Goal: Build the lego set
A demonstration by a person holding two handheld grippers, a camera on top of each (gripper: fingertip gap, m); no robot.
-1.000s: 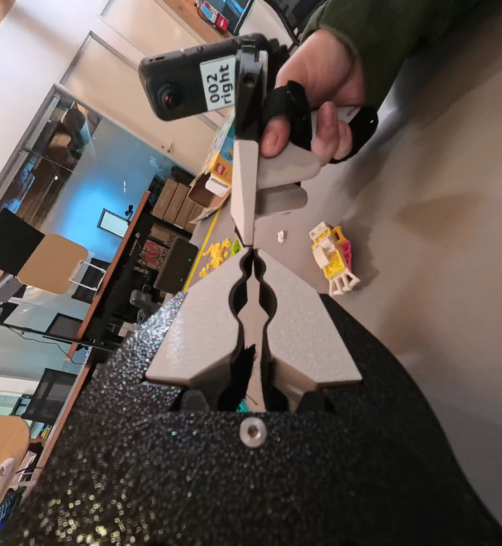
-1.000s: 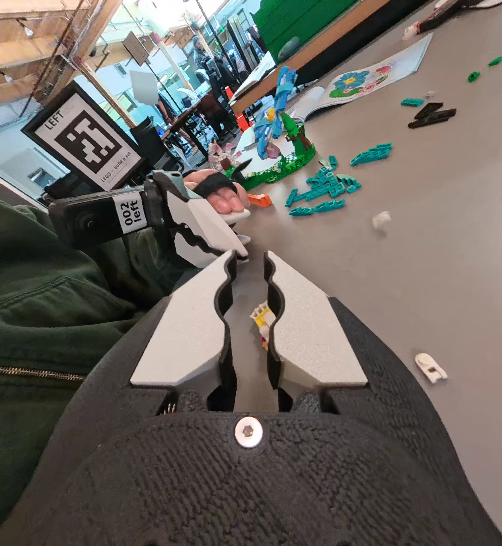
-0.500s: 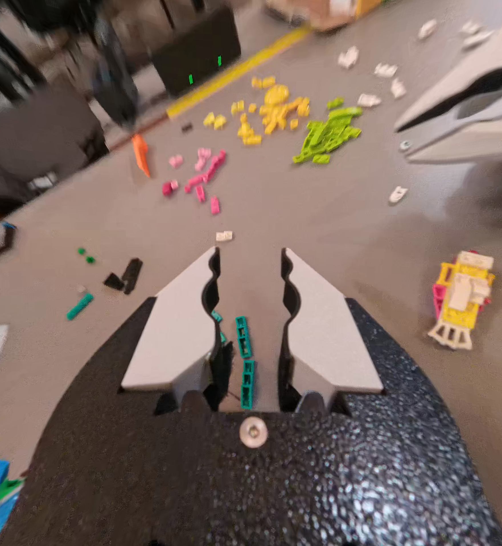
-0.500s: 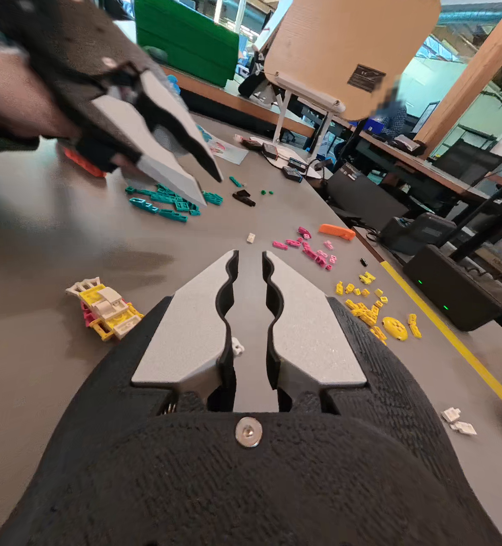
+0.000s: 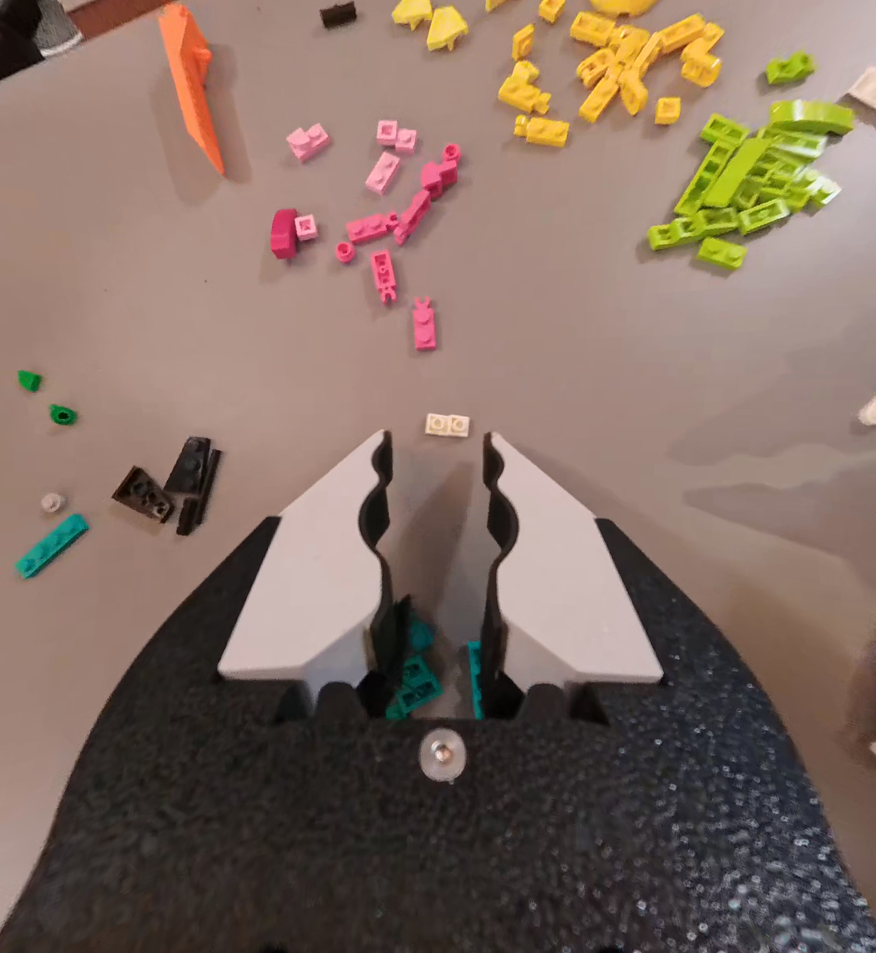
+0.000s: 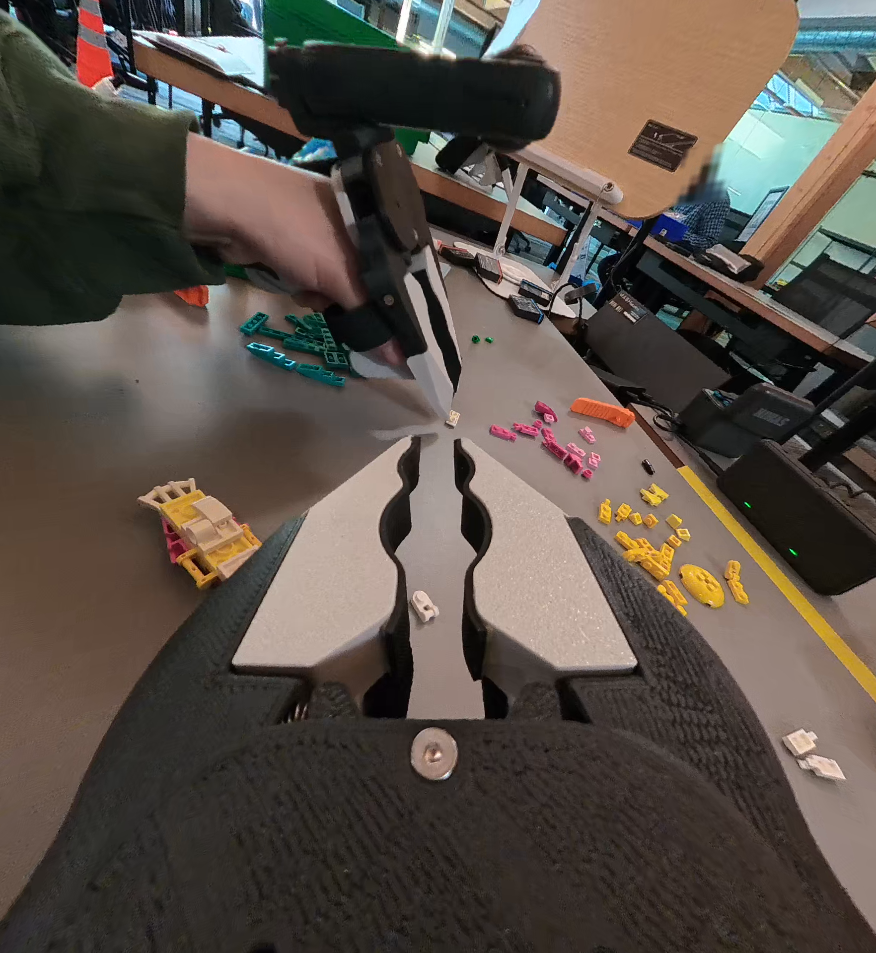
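The left tool (image 5: 436, 438) points down at the grey table (image 5: 580, 361), its fingers spread and holding nothing. A small white plate (image 5: 447, 426) lies on the table just beyond the fingertips, in line with the gap. In the right wrist view the same tool (image 6: 443, 407) has its tips just beside that plate (image 6: 452, 417). Farther off lie pink bricks (image 5: 394, 206), yellow bricks (image 5: 616, 72) and lime bricks (image 5: 750, 180), with an orange separator (image 5: 191, 87) at far left. Teal bricks (image 5: 415, 675) show near, under the tool.

The right tool (image 6: 436, 443) is also spread and empty, a small white piece (image 6: 424, 604) on the table between its fingers. The part-built yellow, white and pink model (image 6: 198, 533) lies to its left.
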